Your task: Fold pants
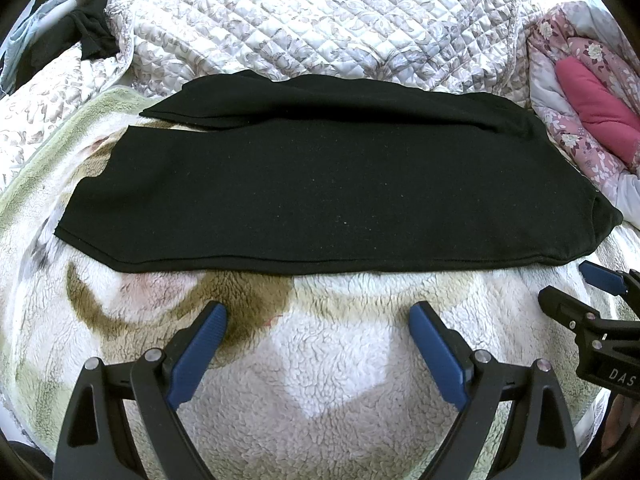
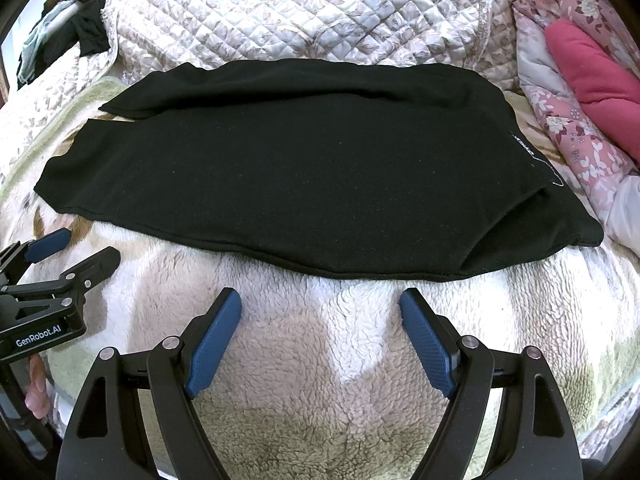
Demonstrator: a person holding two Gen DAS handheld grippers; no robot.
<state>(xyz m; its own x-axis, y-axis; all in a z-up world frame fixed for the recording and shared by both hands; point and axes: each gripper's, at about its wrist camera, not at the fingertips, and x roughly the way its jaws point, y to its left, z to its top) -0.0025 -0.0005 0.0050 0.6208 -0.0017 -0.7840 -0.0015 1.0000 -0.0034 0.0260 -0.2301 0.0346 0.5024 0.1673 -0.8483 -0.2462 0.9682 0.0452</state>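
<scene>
Black pants (image 1: 320, 192) flat on fleece blanket (image 1: 320, 380); untouched.

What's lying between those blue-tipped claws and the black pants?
Only bare fleece blanket separates the left hand-held gripper from the black pants; the right wrist view shows likewise for the right hand-held gripper.

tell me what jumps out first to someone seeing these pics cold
The black pants dominate, laid flat and sideways across the middle of a fleecy blanket, one leg over the other. In front of the near hem, the left gripper and right gripper sit open and empty above the fleece. A bright pink cushion glows at far right.
</scene>
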